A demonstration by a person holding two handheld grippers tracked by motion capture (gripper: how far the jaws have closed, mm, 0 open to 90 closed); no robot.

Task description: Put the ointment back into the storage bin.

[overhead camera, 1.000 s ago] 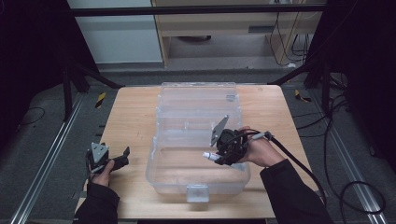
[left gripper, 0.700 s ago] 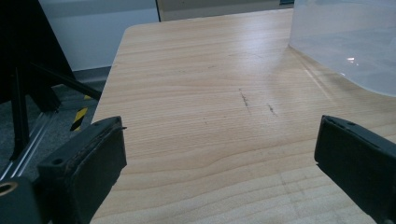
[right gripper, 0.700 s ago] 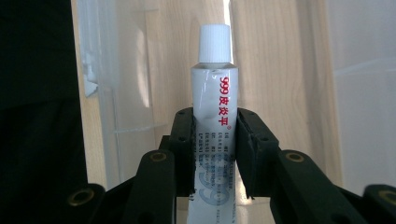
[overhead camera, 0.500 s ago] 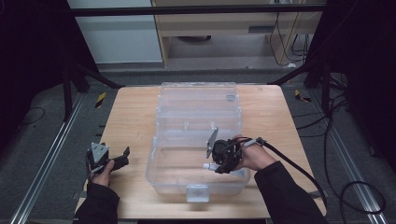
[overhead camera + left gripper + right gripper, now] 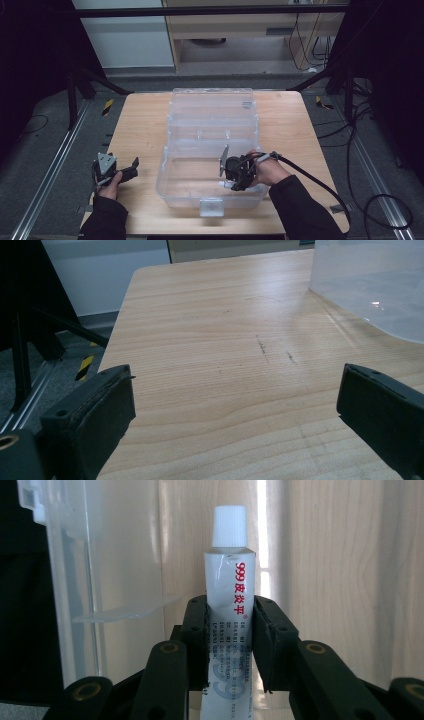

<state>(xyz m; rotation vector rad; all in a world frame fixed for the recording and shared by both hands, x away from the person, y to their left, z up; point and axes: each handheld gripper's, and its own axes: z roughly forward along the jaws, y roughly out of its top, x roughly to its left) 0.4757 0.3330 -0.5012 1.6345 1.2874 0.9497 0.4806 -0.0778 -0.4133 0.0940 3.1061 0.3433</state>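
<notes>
Clear plastic box (image 5: 210,150) near table (image 5: 140,125) edge, right gripper (image 5: 227,184) inside clamping white tube (image 5: 228,605), left gripper (image 5: 131,166) spread wide over bare wood

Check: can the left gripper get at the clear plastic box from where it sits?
Probably yes. The left gripper rests open on the table, bare wood between it and the clear plastic box. The right gripper, holding a tube, works inside the box.

White tube (image 5: 229,595) with red lettering; clear plastic box (image 5: 212,145); pale wood table (image 5: 140,130).
</notes>
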